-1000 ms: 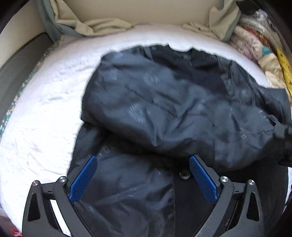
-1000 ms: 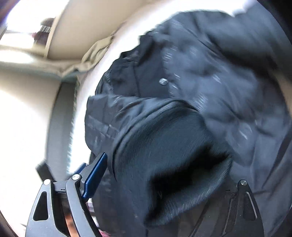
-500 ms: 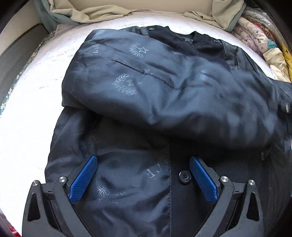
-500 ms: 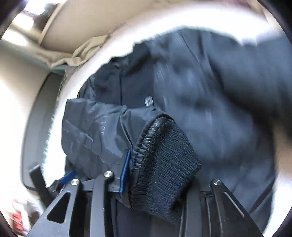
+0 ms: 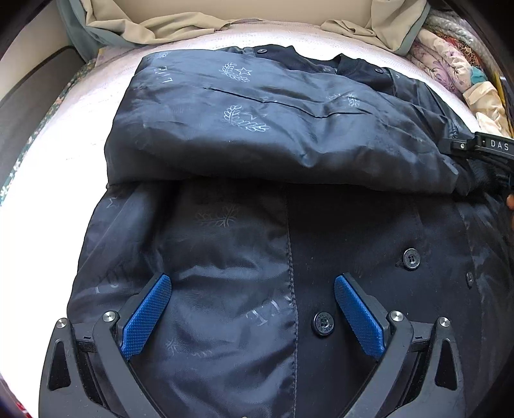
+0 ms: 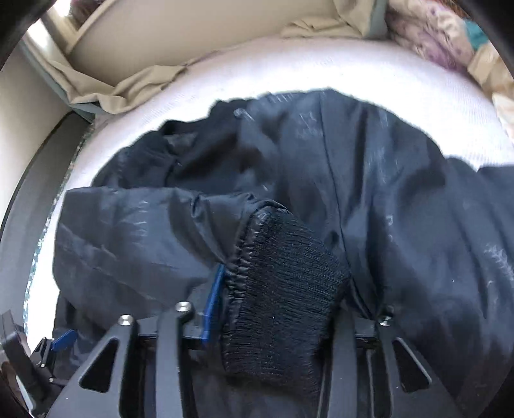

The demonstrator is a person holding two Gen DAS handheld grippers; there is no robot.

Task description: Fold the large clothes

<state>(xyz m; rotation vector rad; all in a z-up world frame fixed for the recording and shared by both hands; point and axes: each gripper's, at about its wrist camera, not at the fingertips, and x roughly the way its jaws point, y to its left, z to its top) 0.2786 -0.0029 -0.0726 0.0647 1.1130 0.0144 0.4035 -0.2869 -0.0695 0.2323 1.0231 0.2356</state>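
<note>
A dark navy jacket (image 5: 244, 244) with pale leaf prints and black buttons lies spread on a white bed cover (image 5: 64, 135). One sleeve (image 5: 273, 128) lies folded across its upper half. My left gripper (image 5: 252, 299) is open and empty, low over the jacket's lower front. My right gripper (image 6: 276, 308) is shut on the sleeve's black knit cuff (image 6: 282, 289) and holds it over the jacket body (image 6: 401, 209). The right gripper also shows at the right edge of the left wrist view (image 5: 485, 151).
Beige and grey-green bedding (image 5: 154, 22) is bunched along the far edge by a cream headboard. A pile of floral fabrics (image 5: 456, 70) lies at the far right. A dark bed frame edge (image 5: 29, 96) runs along the left.
The right gripper closed on the knit cuff and drew the sleeve across the jacket. The sleeve now lies flatter over the upper half. The left gripper stayed open, slightly closer.
</note>
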